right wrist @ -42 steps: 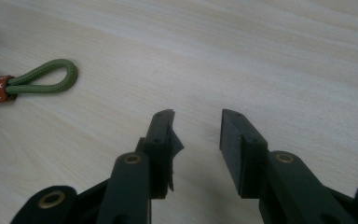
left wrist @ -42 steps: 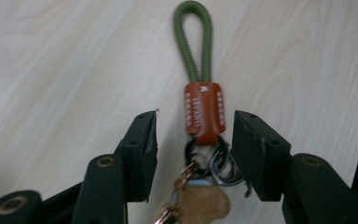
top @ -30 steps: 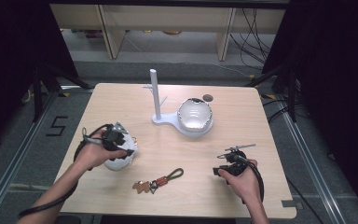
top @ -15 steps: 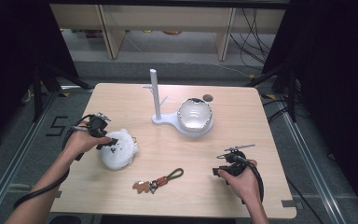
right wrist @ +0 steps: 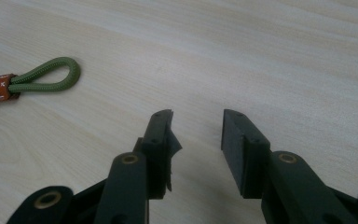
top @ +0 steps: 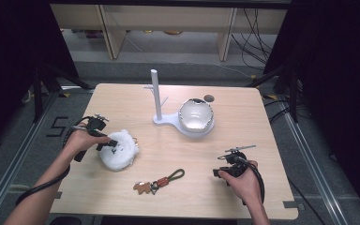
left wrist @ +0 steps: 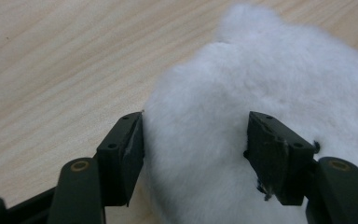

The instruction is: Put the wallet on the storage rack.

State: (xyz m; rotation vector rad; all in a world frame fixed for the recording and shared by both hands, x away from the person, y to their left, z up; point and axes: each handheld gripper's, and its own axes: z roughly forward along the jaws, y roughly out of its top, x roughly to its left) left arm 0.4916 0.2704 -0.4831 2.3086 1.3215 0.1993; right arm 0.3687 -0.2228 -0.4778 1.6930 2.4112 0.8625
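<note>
A: Right, what is being handled?

B: A white fluffy ball [top: 117,152], round, long-piled, with a small tuft at the far edge, is seen on the wooden table [top: 168,98] near its left front.

A: Left gripper [left wrist: 196,140]?

B: Its jaws are spread wide on either side of the fur, both pads touching it; a firm clamp cannot be confirmed.

A: Right gripper [right wrist: 198,128]?

B: Held partly open over bare wood, nothing gripped. A green-looped keychain [top: 158,182] is seen between the two grippers, well apart from the ball.
</note>
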